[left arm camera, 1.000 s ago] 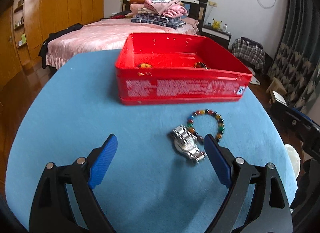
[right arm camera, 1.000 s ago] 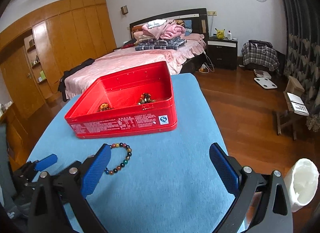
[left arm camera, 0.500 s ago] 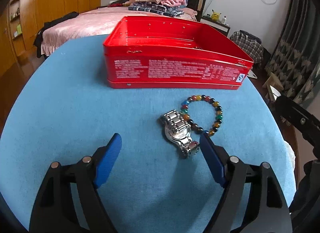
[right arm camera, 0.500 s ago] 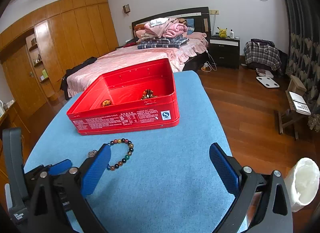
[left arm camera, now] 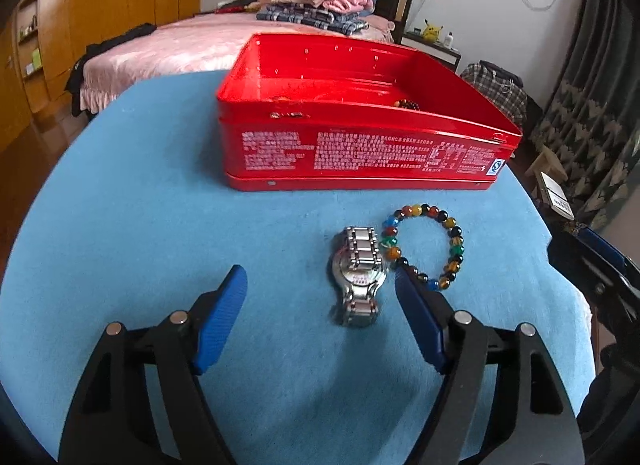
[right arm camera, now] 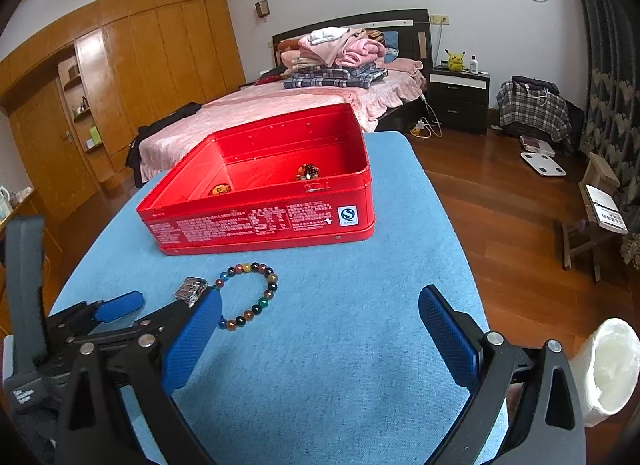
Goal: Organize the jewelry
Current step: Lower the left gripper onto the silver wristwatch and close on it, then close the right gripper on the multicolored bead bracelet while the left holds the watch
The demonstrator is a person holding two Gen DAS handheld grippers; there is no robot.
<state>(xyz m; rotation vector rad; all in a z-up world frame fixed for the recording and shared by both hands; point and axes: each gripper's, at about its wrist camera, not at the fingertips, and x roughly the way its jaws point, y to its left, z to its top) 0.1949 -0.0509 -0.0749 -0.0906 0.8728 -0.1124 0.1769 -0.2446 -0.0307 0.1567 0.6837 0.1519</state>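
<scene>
Nearing the silver watch, the left gripper has advanced since earlier, jaws apart around it. The right gripper hovers, jaws apart. The bead bracelet touches the watch before the red tin, its contents half-hidden. Blue tablecloth; pink bed behind.

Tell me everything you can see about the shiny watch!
The watch is silvery metal with a round case and a linked band. It lies flat on the blue table, in front of the red tin. Its band touches or nearly touches the bead bracelet on its right. It sits between the open fingers of the left hand-held gripper, nearer the right finger; nothing grips it. The dial is too blurred to read.
</scene>
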